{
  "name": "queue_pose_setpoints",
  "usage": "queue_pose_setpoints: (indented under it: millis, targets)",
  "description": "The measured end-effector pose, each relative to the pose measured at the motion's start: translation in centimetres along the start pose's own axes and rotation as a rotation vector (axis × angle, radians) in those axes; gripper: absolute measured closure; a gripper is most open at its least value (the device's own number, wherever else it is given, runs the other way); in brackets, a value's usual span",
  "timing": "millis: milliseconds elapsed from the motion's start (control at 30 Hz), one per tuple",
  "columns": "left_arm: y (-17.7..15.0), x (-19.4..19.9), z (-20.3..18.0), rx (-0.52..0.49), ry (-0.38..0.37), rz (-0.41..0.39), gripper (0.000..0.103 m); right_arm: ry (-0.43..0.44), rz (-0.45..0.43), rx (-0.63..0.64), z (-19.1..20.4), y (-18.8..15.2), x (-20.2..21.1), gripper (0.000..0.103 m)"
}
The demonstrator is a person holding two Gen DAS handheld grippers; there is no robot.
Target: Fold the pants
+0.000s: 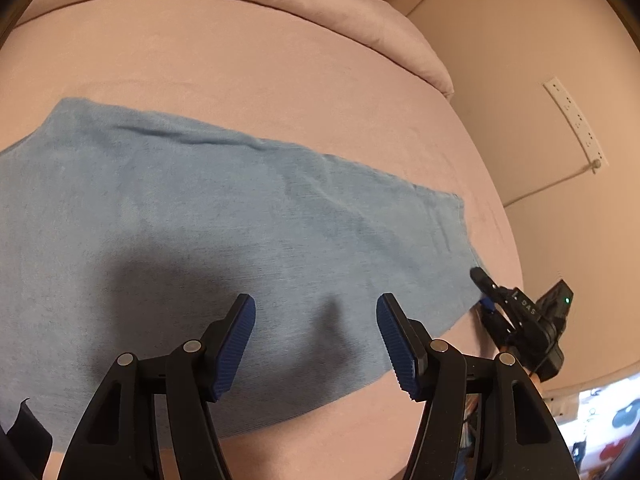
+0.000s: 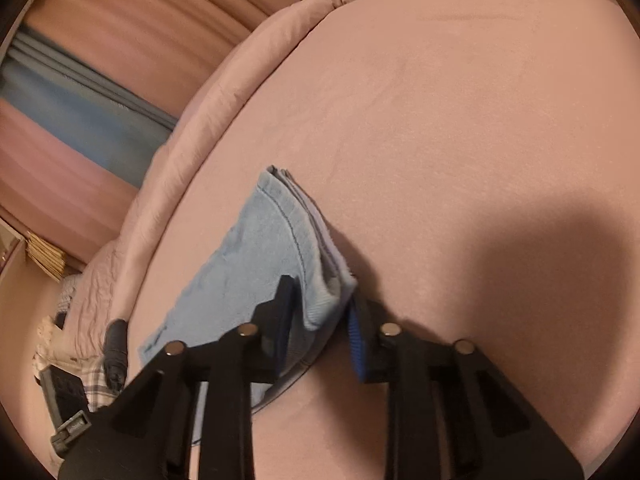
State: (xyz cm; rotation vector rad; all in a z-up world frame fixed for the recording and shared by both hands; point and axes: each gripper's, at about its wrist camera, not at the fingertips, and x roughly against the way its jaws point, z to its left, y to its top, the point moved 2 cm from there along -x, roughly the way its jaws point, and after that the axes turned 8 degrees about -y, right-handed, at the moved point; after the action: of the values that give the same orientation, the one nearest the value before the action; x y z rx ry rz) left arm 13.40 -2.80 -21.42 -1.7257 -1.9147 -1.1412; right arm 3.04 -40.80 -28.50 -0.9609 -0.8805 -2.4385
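Two grippers work the pants (image 1: 224,216), which lie flat on the bed (image 1: 280,80). My right gripper (image 2: 320,320) has its jaws nearly shut around the pants' layered end, apparently pinching it. My left gripper (image 1: 316,336) hovers wide open and empty above the pants' middle. Next I'd judge: carry that end over the pants. A folded duvet (image 1: 340,12) beyond the pants stays clear.

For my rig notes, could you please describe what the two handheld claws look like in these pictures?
Both match: the left claw and right claw have matte black angular plastic fingers with triangular cut-outs, round silver pivot pins and ribbed blue pads. From the left wrist, the right claw's body carries white lettering and a small green light.
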Motion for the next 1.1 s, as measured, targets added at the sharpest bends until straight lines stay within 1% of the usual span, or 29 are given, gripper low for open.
queue_pose_setpoints:
  millis: [67,133,233,333,400,433,533,600,633,667,733,800,867,933,1000,1100]
  targets:
    - [0.1,-0.2,0.2,0.018,-0.003,-0.002,0.041,0.01,-0.009,-0.014,-0.2,-0.1,0.2,0.086]
    - [0.1,0.2,0.6,0.035,-0.012,-0.011,0.041,0.004,-0.029,0.007,0.5,-0.2,0.4,0.088]
    - [0.1,0.8,1.0,0.058,-0.041,-0.021,0.041,0.006,-0.083,0.105,3.4,-0.1,1.4,0.089]
    - [0.3,1.4,1.3,0.078,-0.059,-0.036,0.041,0.015,-0.129,0.272,7.7,-0.6,2.5,0.09]
    - [0.4,1.8,1.6,0.102,-0.093,-0.043,0.041,0.03,-0.128,0.361,10.3,-1.4,2.7,0.09]
    - [0.5,2.0,1.7,0.111,-0.112,-0.048,0.041,0.036,-0.128,0.389,10.9,-1.8,2.7,0.09]
    - [1.0,2.6,1.8,0.131,-0.159,-0.065,0.041,0.066,-0.101,0.499,13.9,-3.7,2.1,0.09]
    - [1.6,2.2,1.6,0.135,-0.214,-0.064,0.036,0.058,-0.078,0.596,15.9,-5.6,1.1,0.09]
    - [2.0,1.6,1.4,0.135,-0.241,-0.054,0.03,0.046,-0.074,0.622,16.4,-6.0,0.6,0.09]
    - [2.3,1.0,1.6,0.147,-0.254,-0.049,0.03,0.03,-0.062,0.66,17.0,-6.8,0.0,0.09]
    - [2.9,-0.6,2.7,0.182,-0.216,-0.04,0.03,0.01,-0.059,0.682,17.4,-7.3,-0.5,0.09]
    - [3.0,-2.1,3.5,0.194,-0.175,-0.021,0.03,0.013,-0.058,0.665,16.9,-6.8,-0.5,0.09]
    - [3.1,-2.3,3.6,0.178,-0.182,-0.051,0.03,0.014,-0.055,0.655,16.6,-6.7,-0.1,0.09]
    - [3.1,-2.4,3.8,0.183,-0.187,-0.058,0.03,0.027,-0.051,0.651,16.3,-6.2,0.5,0.09]
    - [3.4,-2.4,3.9,0.195,-0.211,-0.05,0.03,0.038,-0.057,0.682,16.5,-6.1,1.4,0.09]
    - [3.7,-1.8,5.2,0.267,-0.311,-0.047,0.03,0.058,-0.034,0.736,18.3,-7.8,1.1,0.089]
